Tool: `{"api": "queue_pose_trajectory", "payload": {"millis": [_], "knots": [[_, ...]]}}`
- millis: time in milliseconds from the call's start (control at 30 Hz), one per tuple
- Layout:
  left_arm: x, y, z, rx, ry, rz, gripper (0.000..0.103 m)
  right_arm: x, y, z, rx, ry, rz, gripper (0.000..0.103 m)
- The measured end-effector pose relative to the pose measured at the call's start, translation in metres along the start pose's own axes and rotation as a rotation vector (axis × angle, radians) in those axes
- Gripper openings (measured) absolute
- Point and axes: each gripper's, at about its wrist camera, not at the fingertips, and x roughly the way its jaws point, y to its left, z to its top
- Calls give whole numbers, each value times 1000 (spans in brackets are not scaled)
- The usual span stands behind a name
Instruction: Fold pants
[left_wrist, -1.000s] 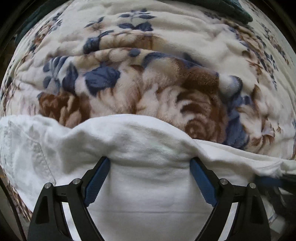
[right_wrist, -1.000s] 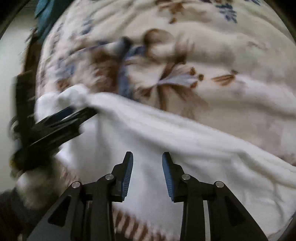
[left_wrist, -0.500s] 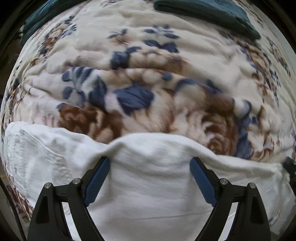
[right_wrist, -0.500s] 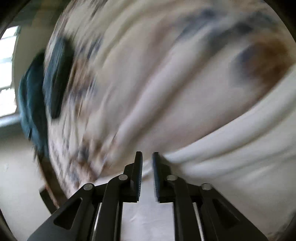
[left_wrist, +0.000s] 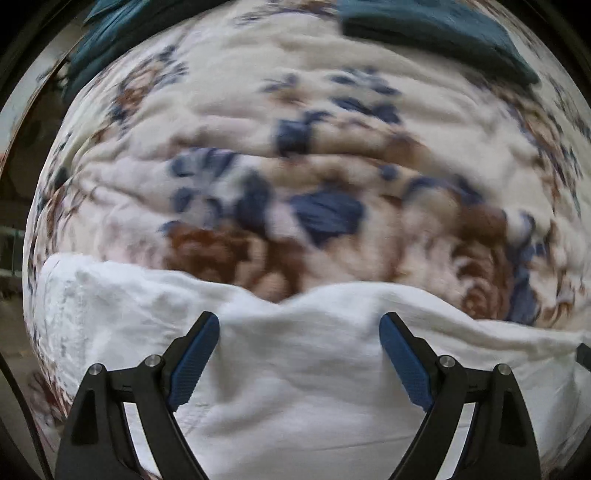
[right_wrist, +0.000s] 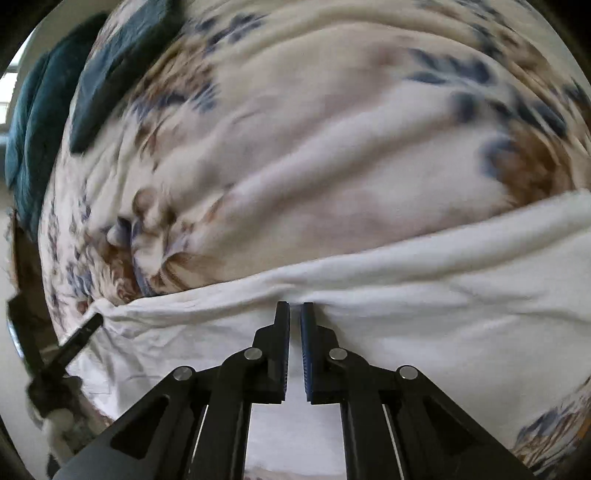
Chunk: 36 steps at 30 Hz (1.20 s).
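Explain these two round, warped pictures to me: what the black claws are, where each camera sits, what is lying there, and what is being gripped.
No robot here: a person holds a two-finger gripper in each hand, and a fisheye camera on each looks along its fingers. In the left wrist view, the left gripper stands wide open over the white pants, which lie on a floral blanket. In the right wrist view, the right gripper is closing at the pants' edge, with a little cloth apparently pinched between its nearly touching pads. Dark teal cloth lies at the far end.
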Motion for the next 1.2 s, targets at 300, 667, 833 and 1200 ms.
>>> {"api": "queue_pose_trajectory", "payload": {"millis": [300, 667, 833, 1200], "knots": [[3, 98, -31, -131, 28, 33, 90, 85, 219, 7, -610, 207, -55, 34], [24, 167, -47, -281, 137, -195, 90, 90, 297, 40, -619, 305, 69, 83], [27, 182, -27, -377, 212, -357, 90, 138, 329, 17, -813, 414, -28, 60], [44, 140, -16, -585, 531, -672, 86, 63, 318, -56, -952, 281, 92, 10]]}}
